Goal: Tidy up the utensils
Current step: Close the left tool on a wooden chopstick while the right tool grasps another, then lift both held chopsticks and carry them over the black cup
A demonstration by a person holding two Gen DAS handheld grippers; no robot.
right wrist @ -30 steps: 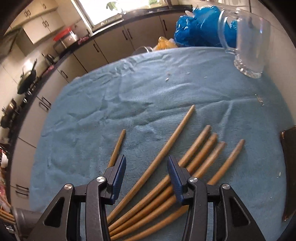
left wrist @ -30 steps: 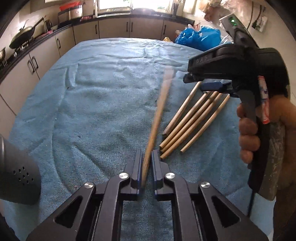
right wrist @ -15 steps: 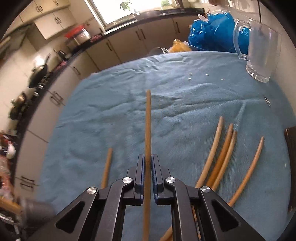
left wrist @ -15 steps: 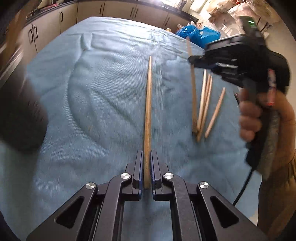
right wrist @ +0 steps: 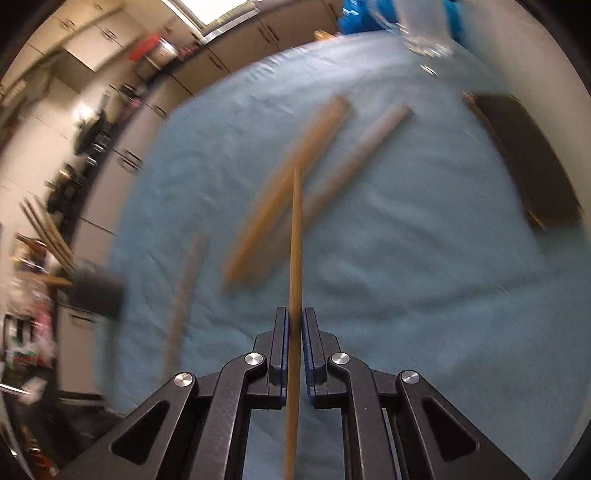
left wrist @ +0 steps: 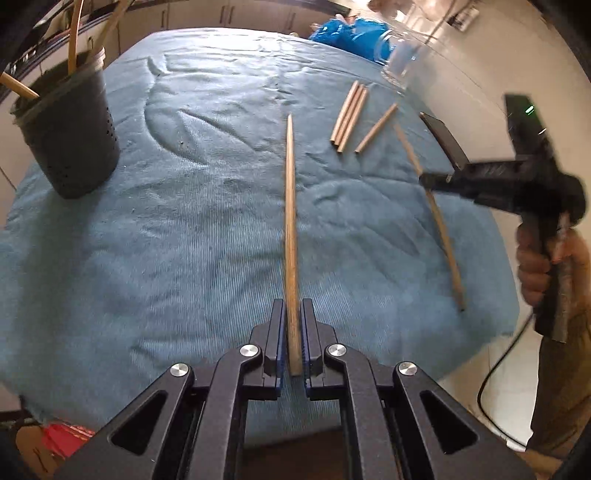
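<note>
My left gripper [left wrist: 293,314] is shut on a long wooden chopstick [left wrist: 290,206] that points forward over the blue cloth. My right gripper [right wrist: 294,321] is shut on another wooden chopstick [right wrist: 296,251]; in the left wrist view that chopstick [left wrist: 432,206] hangs from the right gripper's black body [left wrist: 517,184] at the right, above the cloth. Several loose chopsticks [left wrist: 351,116] lie on the cloth at the far right, blurred in the right wrist view [right wrist: 284,192]. A dark perforated utensil holder [left wrist: 68,136] with several sticks in it stands at the left.
A blue cloth [left wrist: 184,221] covers the table. A clear glass mug [left wrist: 397,62] stands at the far right edge, with a blue plastic bag [left wrist: 347,35] behind it. A dark flat object [right wrist: 524,162] lies at the right edge. Kitchen cabinets [right wrist: 122,155] line the far side.
Both grippers have lifted and swung with their chopsticks. The right gripper closed on its chopstick a second ago and has moved right and away from the pile. The utensil holder has come into clear view.
</note>
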